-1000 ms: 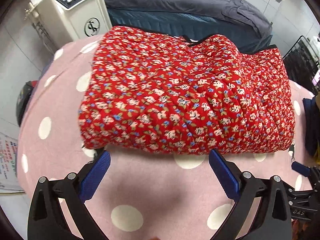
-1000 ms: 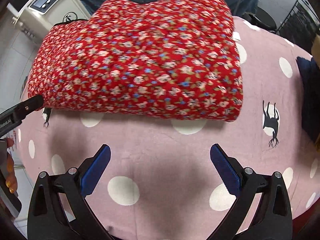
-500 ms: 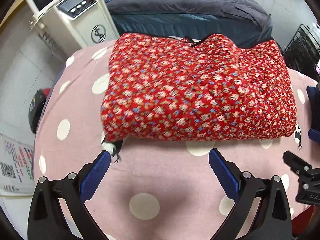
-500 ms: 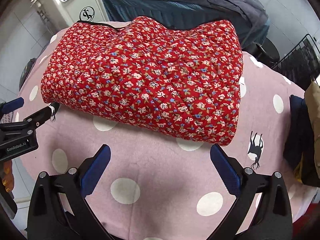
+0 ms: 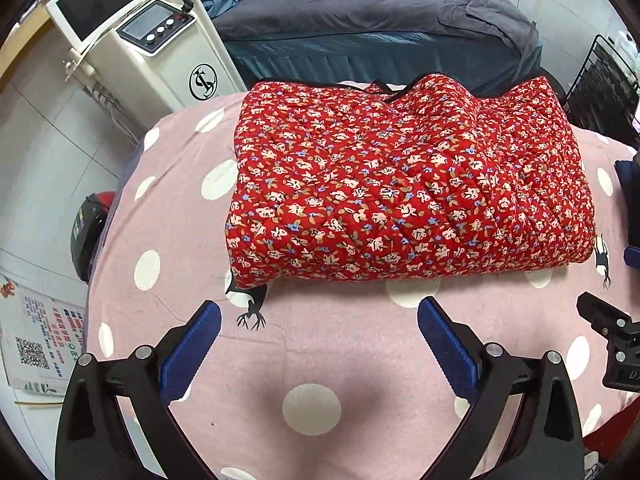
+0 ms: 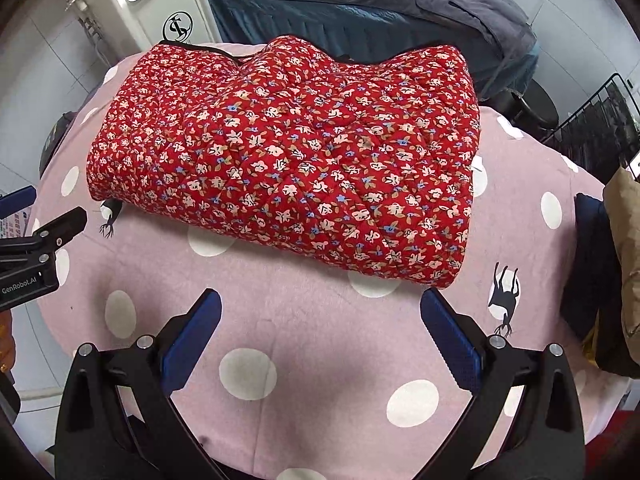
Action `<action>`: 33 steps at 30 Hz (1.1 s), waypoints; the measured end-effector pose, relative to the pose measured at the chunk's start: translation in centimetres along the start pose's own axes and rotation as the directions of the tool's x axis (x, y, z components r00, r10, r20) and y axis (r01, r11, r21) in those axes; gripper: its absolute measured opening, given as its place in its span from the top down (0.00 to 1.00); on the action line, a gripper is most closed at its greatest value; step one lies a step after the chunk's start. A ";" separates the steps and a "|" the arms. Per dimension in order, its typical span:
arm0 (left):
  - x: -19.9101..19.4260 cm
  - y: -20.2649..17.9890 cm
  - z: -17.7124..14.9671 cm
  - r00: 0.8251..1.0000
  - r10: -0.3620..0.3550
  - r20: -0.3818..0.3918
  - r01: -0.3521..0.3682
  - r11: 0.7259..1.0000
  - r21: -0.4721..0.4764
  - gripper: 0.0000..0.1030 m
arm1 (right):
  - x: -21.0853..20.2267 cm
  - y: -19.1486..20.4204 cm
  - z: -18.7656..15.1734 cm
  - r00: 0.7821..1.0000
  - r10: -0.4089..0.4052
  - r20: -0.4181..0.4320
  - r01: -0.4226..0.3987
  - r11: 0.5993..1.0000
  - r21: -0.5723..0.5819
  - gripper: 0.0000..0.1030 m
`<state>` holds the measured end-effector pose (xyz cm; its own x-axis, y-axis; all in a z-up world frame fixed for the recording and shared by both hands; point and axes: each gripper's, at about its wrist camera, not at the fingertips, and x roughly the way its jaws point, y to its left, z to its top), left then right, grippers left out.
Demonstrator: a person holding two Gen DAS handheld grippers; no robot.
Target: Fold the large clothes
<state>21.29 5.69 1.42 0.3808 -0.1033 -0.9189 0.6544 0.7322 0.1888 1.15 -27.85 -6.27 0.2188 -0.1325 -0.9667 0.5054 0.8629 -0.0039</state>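
Both grippers, left [image 5: 319, 320] marked "GenRobot.AI" and right [image 6: 321, 312], have retreated from the folded red quilted garment [image 5: 404, 192], jaws spread empty.

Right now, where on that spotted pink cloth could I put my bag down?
The strip between the red floral quilted garment and the open left gripper and right gripper is bare. Another patch borders the white machine. The dark clothes crowd the right edge.

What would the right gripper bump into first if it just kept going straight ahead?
Probably the near edge of the folded red quilt. The open right gripper points at it across bare pink cloth; if it is angled down, it might meet the cloth first.
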 end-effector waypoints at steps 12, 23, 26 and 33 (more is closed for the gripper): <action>0.0 -0.6 -0.5 1.000 -0.003 -0.022 0.004 1.000 0.021 0.06 | -0.2 -0.2 0.0 1.000 0.010 -0.002 -0.010 1.000 0.004 0.04; 0.4 -0.7 -1.0 0.999 0.001 -0.034 0.000 1.000 0.031 0.06 | 0.2 -0.2 -0.6 1.000 0.009 -0.010 -0.009 1.000 0.014 0.04; 0.5 -0.8 -1.2 0.999 0.004 -0.032 -0.002 0.999 0.040 0.06 | 0.4 -0.2 -0.9 1.000 0.009 -0.016 -0.008 1.000 0.015 0.04; 0.6 -1.0 -1.2 0.999 0.003 -0.037 -0.002 0.999 0.041 0.06 | 0.5 -0.2 -1.1 1.000 0.008 -0.016 -0.008 1.000 0.016 0.04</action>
<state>20.07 5.70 0.24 0.3584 -0.0761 -0.9305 0.6797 0.7045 0.2042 0.28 -27.53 -7.00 0.2096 -0.1179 -0.9707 0.5169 0.8560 0.0077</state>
